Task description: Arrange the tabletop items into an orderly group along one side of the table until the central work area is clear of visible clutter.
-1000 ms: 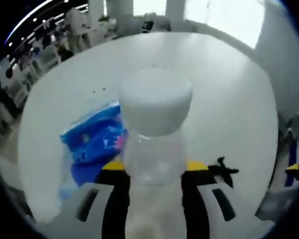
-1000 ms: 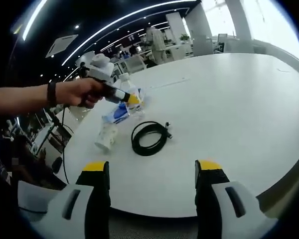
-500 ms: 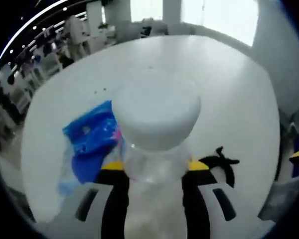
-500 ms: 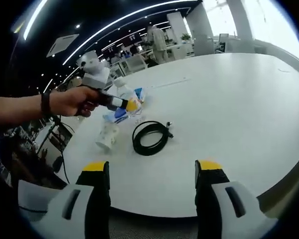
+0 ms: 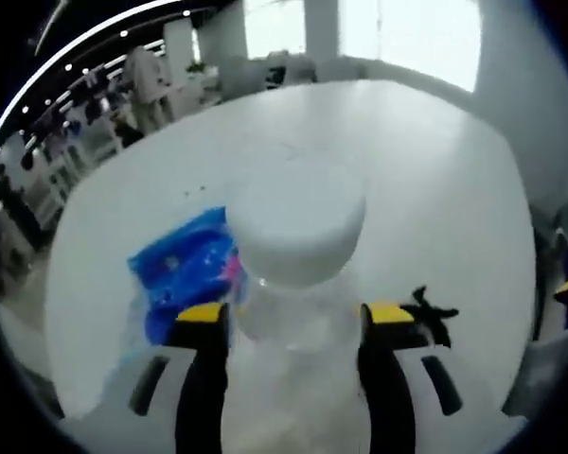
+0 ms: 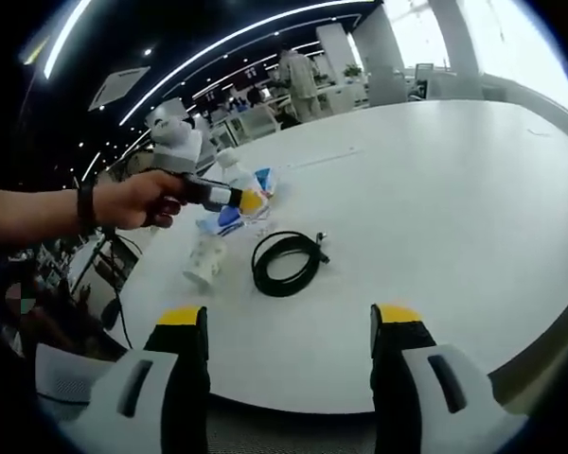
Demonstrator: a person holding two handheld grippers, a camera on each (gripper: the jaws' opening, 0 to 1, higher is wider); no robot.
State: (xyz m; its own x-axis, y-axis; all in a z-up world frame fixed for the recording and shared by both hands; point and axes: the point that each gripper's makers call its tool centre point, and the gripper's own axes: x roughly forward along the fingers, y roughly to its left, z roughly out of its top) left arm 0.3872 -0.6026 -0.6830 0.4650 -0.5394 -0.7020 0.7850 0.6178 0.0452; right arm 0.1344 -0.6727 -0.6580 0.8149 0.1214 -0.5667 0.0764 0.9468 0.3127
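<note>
left claw (image 5: 294,317) is sitting apart around the white-capped bottle (image 5: 295,248) at frame centre, right claw (image 6: 290,326) gaping over the bench (image 6: 435,189).

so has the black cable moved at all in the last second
No. In the right gripper view the cable lies coiled in the same spot beside the tipped paper cup on the table.

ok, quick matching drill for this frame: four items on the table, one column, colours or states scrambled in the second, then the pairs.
Items:
1. clear bottle
2. cable
3. paper cup
4. packet

States:
A. black, coiled on the table
B. blue, flat beside the bottle
C. white cap, between the left tongs
D. pale, lying on its side

Pairs: 1-C, 2-A, 3-D, 4-B
</note>
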